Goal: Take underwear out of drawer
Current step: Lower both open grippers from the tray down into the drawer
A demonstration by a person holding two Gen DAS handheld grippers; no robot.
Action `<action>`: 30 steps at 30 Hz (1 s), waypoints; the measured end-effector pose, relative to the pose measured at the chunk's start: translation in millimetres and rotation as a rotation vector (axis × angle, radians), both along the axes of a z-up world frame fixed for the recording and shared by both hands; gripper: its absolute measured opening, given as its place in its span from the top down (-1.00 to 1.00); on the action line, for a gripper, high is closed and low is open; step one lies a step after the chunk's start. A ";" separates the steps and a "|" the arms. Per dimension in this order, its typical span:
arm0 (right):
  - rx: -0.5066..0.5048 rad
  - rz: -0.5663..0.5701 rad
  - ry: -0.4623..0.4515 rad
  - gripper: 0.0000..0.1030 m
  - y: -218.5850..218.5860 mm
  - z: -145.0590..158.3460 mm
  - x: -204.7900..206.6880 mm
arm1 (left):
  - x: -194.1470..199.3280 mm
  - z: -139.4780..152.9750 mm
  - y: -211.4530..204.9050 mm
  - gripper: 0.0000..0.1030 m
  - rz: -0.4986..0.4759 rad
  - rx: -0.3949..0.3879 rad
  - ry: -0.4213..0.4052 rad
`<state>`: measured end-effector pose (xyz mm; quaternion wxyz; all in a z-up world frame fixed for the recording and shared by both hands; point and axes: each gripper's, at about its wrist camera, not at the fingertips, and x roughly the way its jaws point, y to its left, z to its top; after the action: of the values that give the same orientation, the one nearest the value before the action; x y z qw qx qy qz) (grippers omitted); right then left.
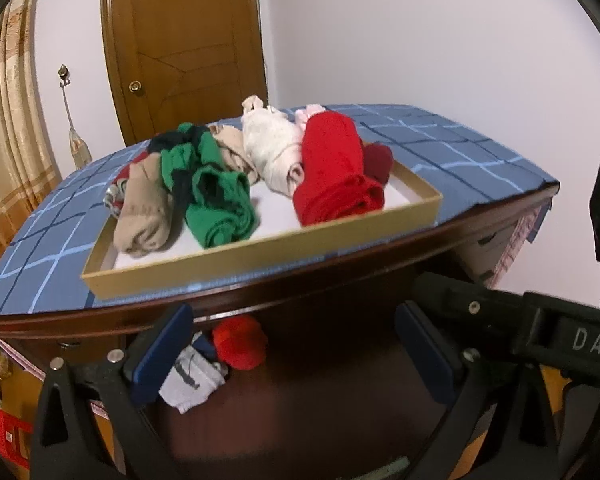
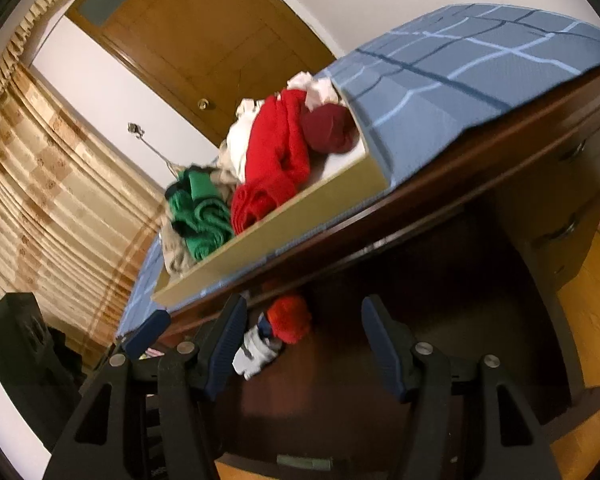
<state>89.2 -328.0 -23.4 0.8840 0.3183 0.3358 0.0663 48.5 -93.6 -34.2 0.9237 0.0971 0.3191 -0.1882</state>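
Note:
The dark wooden drawer [image 1: 324,408] stands pulled out under the dresser top. In its back left part lie a red rolled piece of underwear [image 1: 240,342] [image 2: 290,318] and a grey-white folded piece [image 1: 192,380] [image 2: 256,350]. My left gripper [image 1: 300,356] hovers open over the drawer, with both pieces beyond its left finger [image 1: 164,356]. My right gripper [image 2: 304,346] is open too, with nothing between its pads; the red roll lies ahead of it. The left gripper's blue pad [image 2: 146,332] shows at the left of the right wrist view.
On the dresser's blue checked cloth [image 1: 440,144] stands a gold tray [image 1: 260,256] [image 2: 284,236] holding several rolled garments in red, green, beige and white. A wooden door [image 1: 184,40] and a curtain [image 2: 52,184] are behind. More drawers with handles [image 2: 568,228] are on the right.

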 end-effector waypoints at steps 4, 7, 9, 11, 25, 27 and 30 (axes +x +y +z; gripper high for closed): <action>-0.003 0.020 0.017 -0.22 7.0 -8.1 -6.9 | -9.4 -10.1 5.3 -0.99 -0.008 0.024 0.015; -0.014 0.029 0.029 -0.22 11.6 -14.6 -9.7 | -13.3 -18.1 10.9 -0.99 -0.003 0.035 0.032; -0.019 0.036 0.039 -0.22 14.3 -19.8 -10.6 | -16.5 -23.5 15.8 -0.99 -0.004 0.044 0.040; -0.027 0.042 0.048 -0.22 17.3 -24.3 -11.3 | -20.0 -29.3 21.5 -0.99 -0.004 0.060 0.048; -0.135 0.135 0.125 -0.22 48.6 -51.6 3.5 | -13.5 -60.5 88.6 -0.99 0.068 0.044 0.174; -0.139 0.145 0.143 -0.22 53.1 -56.7 10.7 | -10.3 -61.6 93.7 -0.99 0.078 0.043 0.179; -0.131 0.167 0.170 -0.22 61.4 -64.0 24.4 | -4.3 -64.8 103.1 -0.99 0.095 0.050 0.183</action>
<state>113.6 -266.5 -87.3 0.8627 0.2354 0.4385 0.0902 44.1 9.5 -99.0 0.8960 0.0872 0.4109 -0.1441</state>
